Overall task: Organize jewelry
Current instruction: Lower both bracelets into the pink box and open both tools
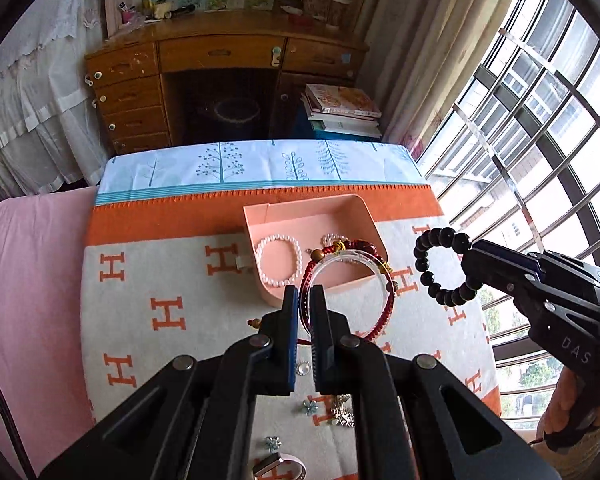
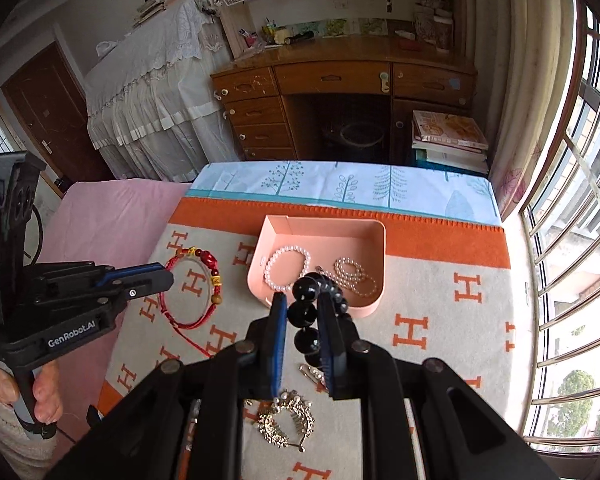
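My left gripper (image 1: 304, 300) is shut on a red cord bracelet (image 1: 382, 312) with red and wooden beads, held above the cloth left of the tray; it also shows in the right wrist view (image 2: 210, 276). My right gripper (image 2: 302, 312) is shut on a black bead bracelet (image 2: 304, 314), held in the air near the tray's front; it hangs in the left wrist view (image 1: 440, 266) too. The pink tray (image 2: 324, 226) holds a white pearl bracelet (image 2: 286, 268) and a pale bead strand (image 2: 354, 276).
On the H-patterned cloth (image 2: 440, 300) near me lie a gold and pearl ornament (image 2: 286, 422), a small gold pin (image 2: 312, 372), flower-shaped pieces (image 1: 310, 407) and a ring-like piece (image 1: 278, 466). A wooden desk (image 2: 340, 80) and book stack (image 2: 448, 136) stand beyond; windows at right.
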`<state>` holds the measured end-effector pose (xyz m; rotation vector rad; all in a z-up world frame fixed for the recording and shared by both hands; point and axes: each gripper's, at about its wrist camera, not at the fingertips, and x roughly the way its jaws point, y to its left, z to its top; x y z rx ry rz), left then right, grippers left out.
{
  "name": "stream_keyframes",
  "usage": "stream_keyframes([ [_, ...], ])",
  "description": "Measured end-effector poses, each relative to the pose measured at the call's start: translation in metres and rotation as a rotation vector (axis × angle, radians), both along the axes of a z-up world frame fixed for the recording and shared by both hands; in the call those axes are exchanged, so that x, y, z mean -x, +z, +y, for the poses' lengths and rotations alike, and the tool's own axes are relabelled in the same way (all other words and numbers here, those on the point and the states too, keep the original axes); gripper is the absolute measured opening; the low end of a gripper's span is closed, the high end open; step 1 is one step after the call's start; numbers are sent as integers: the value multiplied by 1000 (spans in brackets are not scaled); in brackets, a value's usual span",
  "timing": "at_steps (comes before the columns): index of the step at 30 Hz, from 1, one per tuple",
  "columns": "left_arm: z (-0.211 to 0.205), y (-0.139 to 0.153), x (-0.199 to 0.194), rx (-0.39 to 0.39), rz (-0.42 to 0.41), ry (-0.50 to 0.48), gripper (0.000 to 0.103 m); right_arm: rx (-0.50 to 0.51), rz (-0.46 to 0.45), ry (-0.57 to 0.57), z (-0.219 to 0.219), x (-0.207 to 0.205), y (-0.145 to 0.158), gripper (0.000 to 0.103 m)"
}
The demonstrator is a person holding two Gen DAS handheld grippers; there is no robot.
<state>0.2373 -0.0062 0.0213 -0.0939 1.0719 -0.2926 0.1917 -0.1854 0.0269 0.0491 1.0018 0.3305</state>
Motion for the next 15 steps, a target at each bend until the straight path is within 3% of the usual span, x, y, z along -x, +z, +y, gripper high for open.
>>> stream_keyframes([
  [7,-5,-13,-41,10,11,61,3,-8,-45,-44,6,-38,18,15],
  [15,-10,-77,-85,22,100,103,3,-16,44,-88,3,-84,-34,15],
])
